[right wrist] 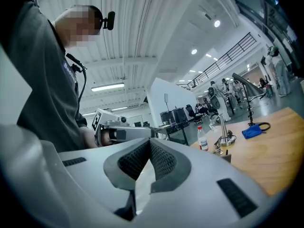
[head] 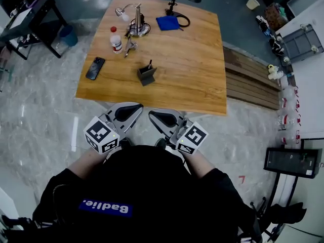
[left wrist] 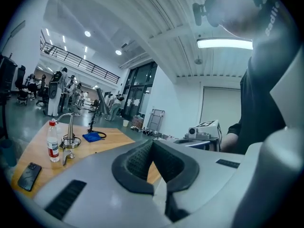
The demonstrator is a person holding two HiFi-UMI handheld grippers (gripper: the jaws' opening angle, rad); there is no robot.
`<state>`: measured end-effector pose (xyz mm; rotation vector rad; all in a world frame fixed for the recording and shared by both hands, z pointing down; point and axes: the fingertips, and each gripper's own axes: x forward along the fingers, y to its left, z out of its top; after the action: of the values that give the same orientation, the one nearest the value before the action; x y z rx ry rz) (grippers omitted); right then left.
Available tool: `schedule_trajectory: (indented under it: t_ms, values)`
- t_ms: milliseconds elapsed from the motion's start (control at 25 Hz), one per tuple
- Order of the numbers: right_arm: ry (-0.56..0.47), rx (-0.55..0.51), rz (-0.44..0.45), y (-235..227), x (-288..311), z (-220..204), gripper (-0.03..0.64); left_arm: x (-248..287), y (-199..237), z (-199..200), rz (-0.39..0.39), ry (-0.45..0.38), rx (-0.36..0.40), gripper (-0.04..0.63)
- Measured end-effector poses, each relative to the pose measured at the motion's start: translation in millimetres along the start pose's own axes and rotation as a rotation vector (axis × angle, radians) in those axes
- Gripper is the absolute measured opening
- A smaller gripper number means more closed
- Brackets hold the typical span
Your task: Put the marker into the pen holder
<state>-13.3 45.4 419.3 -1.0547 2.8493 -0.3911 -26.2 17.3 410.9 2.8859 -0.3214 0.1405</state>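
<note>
table [head: 197, 59]: wood | floor [head: 45, 120]: pale, perhaps marble | ceiling light [left wrist: 224, 43]: on

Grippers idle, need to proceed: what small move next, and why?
Probably ease the right gripper toward the pen holder to check it. It and the left gripper are shut on nothing, short of the table, and a dark stick already stands in the holder; whether that is the marker, I cannot tell.

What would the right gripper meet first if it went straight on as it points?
Probably the left gripper: their tips converge, and it shows just beyond the shut jaws of the right gripper. Depth is unclear; past it lies the table.
</note>
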Motion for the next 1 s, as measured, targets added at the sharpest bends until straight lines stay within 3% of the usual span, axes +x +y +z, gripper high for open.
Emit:
schedule_trajectory:
  t_ms: [1000]
  values:
    - [-0.003, -0.011, 0.013, -7.5, -8.6, 6.8, 0.005, 17.8, -10.1, 1.8, 0.021, -0.005, 0.005, 0.009]
